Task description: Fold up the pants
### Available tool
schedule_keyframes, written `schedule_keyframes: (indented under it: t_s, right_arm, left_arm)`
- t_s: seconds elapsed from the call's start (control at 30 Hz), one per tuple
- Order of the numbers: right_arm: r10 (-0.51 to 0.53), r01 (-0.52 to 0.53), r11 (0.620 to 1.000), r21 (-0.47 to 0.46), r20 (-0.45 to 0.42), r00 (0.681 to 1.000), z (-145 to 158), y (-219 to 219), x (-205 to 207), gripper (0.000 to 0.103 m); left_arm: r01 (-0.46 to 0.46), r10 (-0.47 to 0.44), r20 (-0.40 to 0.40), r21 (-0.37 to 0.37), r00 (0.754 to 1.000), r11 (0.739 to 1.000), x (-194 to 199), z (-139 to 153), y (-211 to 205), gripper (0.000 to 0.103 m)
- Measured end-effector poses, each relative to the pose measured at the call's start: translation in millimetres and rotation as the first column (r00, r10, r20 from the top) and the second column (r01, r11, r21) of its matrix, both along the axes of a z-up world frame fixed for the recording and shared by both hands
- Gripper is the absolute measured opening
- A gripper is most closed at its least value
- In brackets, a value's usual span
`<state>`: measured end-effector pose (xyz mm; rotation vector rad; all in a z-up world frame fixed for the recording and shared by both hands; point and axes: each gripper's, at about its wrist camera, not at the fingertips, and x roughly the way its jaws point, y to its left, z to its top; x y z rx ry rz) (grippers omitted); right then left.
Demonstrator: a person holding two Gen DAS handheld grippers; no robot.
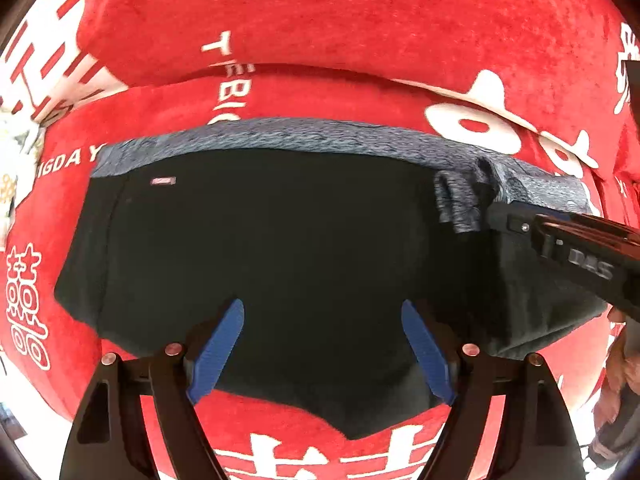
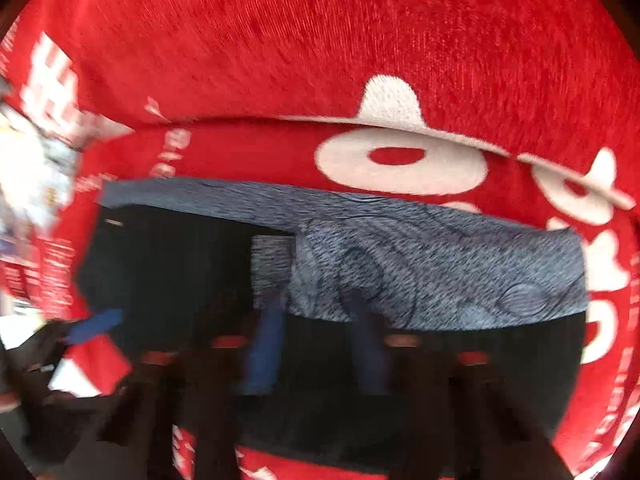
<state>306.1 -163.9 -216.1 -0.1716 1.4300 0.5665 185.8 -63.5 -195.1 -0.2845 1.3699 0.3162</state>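
Left claw [image 1: 322,344] is standing wide open for me, its blue pads [image 1: 218,350] spread to either side above the black pants [image 1: 260,240] and pressing on nothing. Right claw [image 2: 316,344] is too blurred in its own view to read; its blue fingers [image 2: 264,352] are sitting fairly close together at six o'clock, over the dark cloth just below the grey waistband [image 2: 440,264], and I cannot tell whether they are pinching fabric. From my left camera that same right claw is reaching in from three o'clock, its tip at a bunched bit of waistband, though whether it is gripping I cannot say. Pants are lying folded and flat, filling the middle of both views, waistband along their twelve o'clock edge. Under them a red blanket [image 1: 320,20] with white lettering is covering everything, with a fold ridging across at twelve o'clock.
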Motion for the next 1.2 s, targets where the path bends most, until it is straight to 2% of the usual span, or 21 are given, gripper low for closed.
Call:
schedule_keyframes:
  t_s: [0.07, 0.1, 0.13, 0.33, 0.43, 0.47, 0.5, 0.53, 0.6, 0.7, 0.8, 0.93, 1.0, 1.07, 1.13, 1.2]
  right_arm:
    - [-0.013, 0.014, 1.0, 0.005, -0.016, 1.0, -2, 7, 0, 0.02]
    - [-0.021, 0.023, 0.999, 0.044, -0.035, 0.999, -1, 5, 0, 0.016]
    - [-0.032, 0.037, 0.996, 0.077, -0.068, 0.997, -2, 4, 0, 0.007]
    - [-0.025, 0.031, 0.997, 0.073, -0.082, 0.996, -11, 4, -1, 0.008]
    - [-0.005, 0.016, 0.995, 0.1, -0.111, 0.994, -10, 10, -8, 0.008]
    - [0.004, 0.016, 0.99, 0.141, -0.142, 0.99, -10, 10, -10, 0.007]
    - [0.018, 0.026, 0.979, 0.201, -0.215, 0.976, -11, 9, -15, 0.007]
    - [0.025, 0.024, 0.978, 0.206, -0.233, 0.972, -10, 10, -22, 0.007]
    - [0.044, -0.014, 0.986, 0.168, -0.178, 0.983, 2, 13, -34, 0.007]
    - [0.036, -0.015, 0.984, 0.176, -0.116, 0.993, 24, 4, -42, 0.012]
    - [0.017, -0.008, 0.99, 0.14, -0.065, 0.998, 38, -14, -42, 0.018]
    - [-0.005, 0.015, 0.997, 0.075, -0.131, 0.991, 17, -26, -41, 0.018]
    - [-0.023, 0.031, 0.999, 0.037, -0.202, 0.979, -3, -32, -49, 0.019]
    - [-0.034, 0.046, 0.997, 0.056, -0.195, 0.98, 0, -33, -56, 0.021]
    - [-0.003, 0.015, 0.998, 0.062, -0.191, 0.982, 6, -30, -64, 0.037]
    - [0.025, -0.015, 0.998, 0.055, -0.193, 0.981, 11, -26, -73, 0.043]
  left_arm:
    - [-0.016, 0.016, 0.008, -0.01, 1.0, 1.0, -4, 2, 5, 0.082]
    - [-0.023, 0.023, 0.016, -0.017, 1.0, 1.0, -6, 4, 8, 0.082]
    - [-0.026, 0.026, 0.024, -0.02, 0.999, 0.999, -3, 1, 5, 0.082]
    - [-0.052, 0.052, 0.014, -0.042, 0.999, 0.998, -8, -10, 10, 0.082]
    - [-0.052, 0.053, 0.012, -0.043, 0.999, 0.998, -12, -11, 11, 0.082]
    - [-0.051, 0.051, 0.008, -0.043, 0.999, 0.998, -13, -11, 11, 0.082]
    - [-0.049, 0.049, 0.005, -0.042, 0.999, 0.998, -14, -10, 11, 0.082]
    - [-0.047, 0.047, 0.002, -0.04, 0.999, 0.998, -15, -9, 11, 0.082]
    - [-0.047, 0.047, -0.002, -0.036, 0.999, 0.998, -17, -5, 11, 0.082]
    - [-0.052, 0.052, -0.007, -0.04, 0.999, 0.998, -20, 0, 14, 0.082]
    - [-0.049, 0.049, -0.023, -0.035, 0.999, 0.998, -23, 5, 15, 0.082]
    - [-0.051, 0.049, -0.046, -0.033, 0.998, 0.998, -28, 8, 16, 0.082]
    - [-0.055, 0.053, -0.06, -0.033, 0.997, 0.998, -32, 8, 16, 0.082]
    - [-0.061, 0.058, -0.066, -0.037, 0.996, 0.997, -36, 10, 16, 0.082]
    - [-0.06, 0.057, -0.069, -0.038, 0.996, 0.997, -41, 12, 18, 0.082]
    - [-0.059, 0.056, -0.078, -0.036, 0.995, 0.998, -46, 12, 19, 0.082]
